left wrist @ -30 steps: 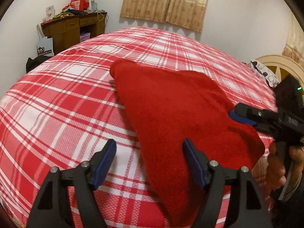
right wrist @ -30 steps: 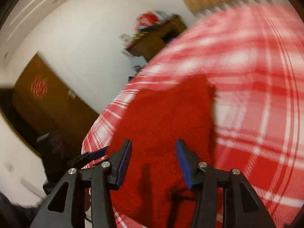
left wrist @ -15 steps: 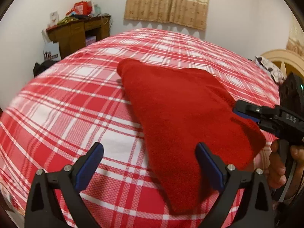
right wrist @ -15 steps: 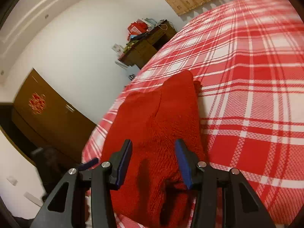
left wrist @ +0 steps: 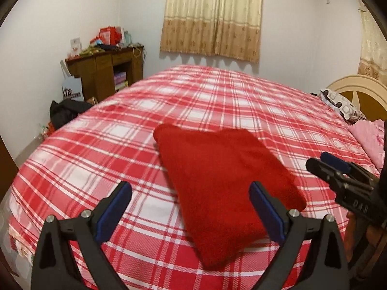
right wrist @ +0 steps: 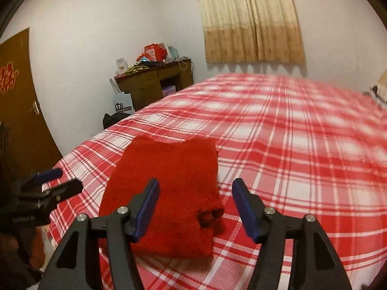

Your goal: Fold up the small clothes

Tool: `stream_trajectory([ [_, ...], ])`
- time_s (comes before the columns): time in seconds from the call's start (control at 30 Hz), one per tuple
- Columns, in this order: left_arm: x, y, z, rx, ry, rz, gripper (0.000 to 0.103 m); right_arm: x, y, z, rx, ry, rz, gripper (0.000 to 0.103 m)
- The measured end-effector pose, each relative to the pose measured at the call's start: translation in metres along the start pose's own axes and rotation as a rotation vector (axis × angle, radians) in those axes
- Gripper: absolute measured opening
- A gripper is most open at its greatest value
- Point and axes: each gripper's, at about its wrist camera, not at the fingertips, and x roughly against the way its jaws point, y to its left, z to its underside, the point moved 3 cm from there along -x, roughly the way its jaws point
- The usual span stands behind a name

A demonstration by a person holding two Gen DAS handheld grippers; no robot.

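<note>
A red knitted garment [left wrist: 222, 181] lies folded into a compact block on the red plaid bed [left wrist: 217, 101]; it also shows in the right wrist view [right wrist: 174, 193]. My left gripper [left wrist: 191, 207] is open and empty, held above the near edge of the bed, over the garment's near left side. My right gripper [right wrist: 196, 205] is open and empty, above the garment's near end. The right gripper shows at the right edge of the left wrist view [left wrist: 338, 176]. The left gripper shows at the left of the right wrist view [right wrist: 48, 186].
A wooden desk [left wrist: 106, 72] with clutter on top stands by the far wall. A dark bag [left wrist: 65, 113] lies on the floor near it. A pink cloth [left wrist: 370, 137] and a patterned pillow [left wrist: 338, 104] lie by the headboard [left wrist: 362, 89]. A brown door [right wrist: 17, 101] is at left.
Both grippers have pulled back and up from the garment, and both have opened wider. The garment lies still on the bed.
</note>
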Motion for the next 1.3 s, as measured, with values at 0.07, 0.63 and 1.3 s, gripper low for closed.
stream_trajectory([
  [0.07,0.003,-0.001,-0.002,-0.001,-0.008,0.006,0.1,0.005,0.004,-0.003,0.009,-0.005,0.0,0.064],
  [0.63,0.007,-0.011,-0.002,-0.023,-0.022,0.027,0.1,0.025,0.011,-0.006,0.005,-0.041,-0.003,0.064],
  [1.3,0.007,-0.012,0.0,-0.017,-0.026,0.034,0.1,0.03,0.015,-0.003,0.009,-0.046,-0.021,0.065],
])
